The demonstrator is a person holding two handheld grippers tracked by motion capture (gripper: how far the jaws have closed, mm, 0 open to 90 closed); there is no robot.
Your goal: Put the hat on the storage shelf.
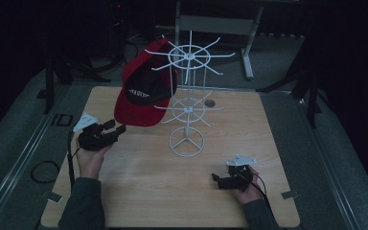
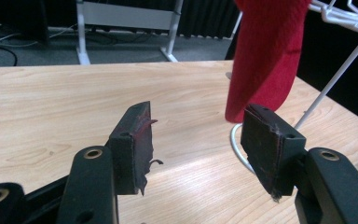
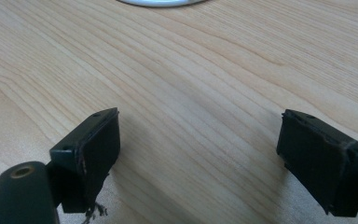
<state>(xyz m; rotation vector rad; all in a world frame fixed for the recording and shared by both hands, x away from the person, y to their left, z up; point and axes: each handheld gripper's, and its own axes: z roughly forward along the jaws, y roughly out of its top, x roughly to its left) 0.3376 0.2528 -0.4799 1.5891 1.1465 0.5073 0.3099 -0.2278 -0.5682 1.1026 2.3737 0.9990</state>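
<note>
The red cap [image 1: 141, 91] hangs in the upper middle of the high view, its crown hooked over an arm of the white wire rack [image 1: 187, 103], its brim drooping toward the lower left of the rack. From where I sit, this looks like the release step of hanging the cap: my left gripper [image 1: 114, 128] sits just under the brim's lower edge, at centre left of the frame, and its jaws stand spread wide. In the left gripper view the brim [image 2: 265, 56] comes down from the top right and ends right above the far jaw, close to its upper edge, with nothing pinched between the pads; whether cloth still brushes that jaw I cannot tell.

My right gripper [image 1: 216, 179] rests low on the wooden table [image 1: 148, 191] in the lower right of the high view, well apart from the rack's round base. Its own view shows both jaws splayed over bare wood grain, holding nothing.

I judge the cap is carried by the rack alone now. The next move, as I read it, calls for drawing the left gripper down and back toward the lower left, clear of the brim, without snagging the fabric or nudging the light wire stand, since a tug could pull the cap off its arm.
</note>
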